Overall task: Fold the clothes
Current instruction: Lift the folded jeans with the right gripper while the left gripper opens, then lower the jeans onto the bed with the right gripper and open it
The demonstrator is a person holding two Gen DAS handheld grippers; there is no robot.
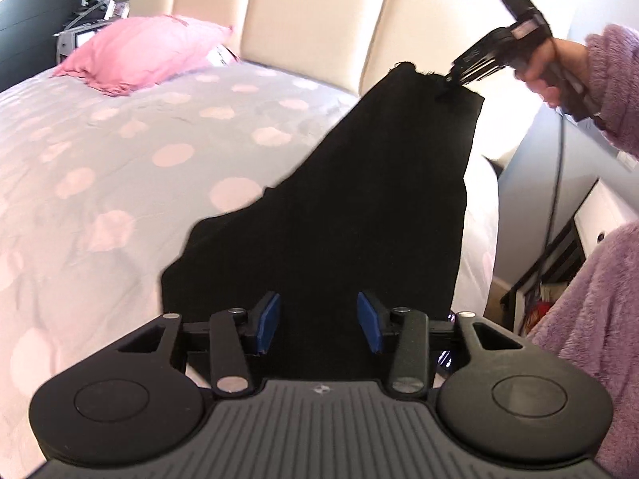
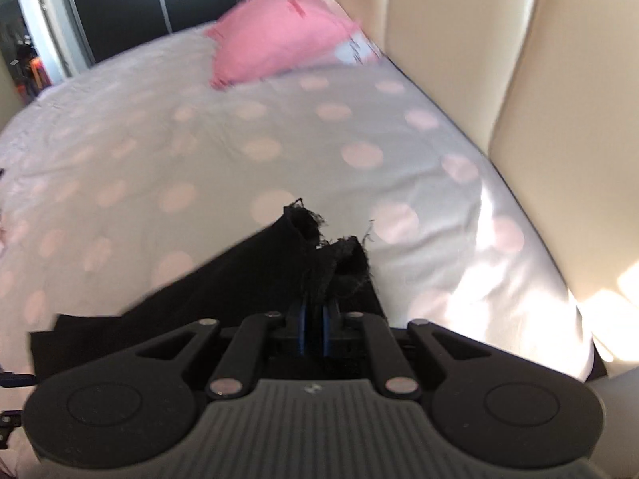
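Observation:
A black garment (image 1: 359, 199) stretches from just in front of my left gripper up to my right gripper over the bed. My left gripper (image 1: 317, 321) is open, its blue pads (image 1: 268, 319) either side of the near end of the cloth, not closed on it. My right gripper (image 1: 449, 86) is seen in the left wrist view at the upper right, shut on the far frayed edge and holding it up. In the right wrist view the right gripper (image 2: 314, 321) has its blue pads pressed together on the black garment (image 2: 247, 279), with frayed threads sticking out above.
The bed (image 1: 120, 167) has a pale cover with pink dots. A pink pillow (image 1: 143, 54) lies at the head against a cream padded headboard (image 1: 319, 20). A white bedside unit (image 1: 607, 215) and a dark shelf stand to the right of the bed.

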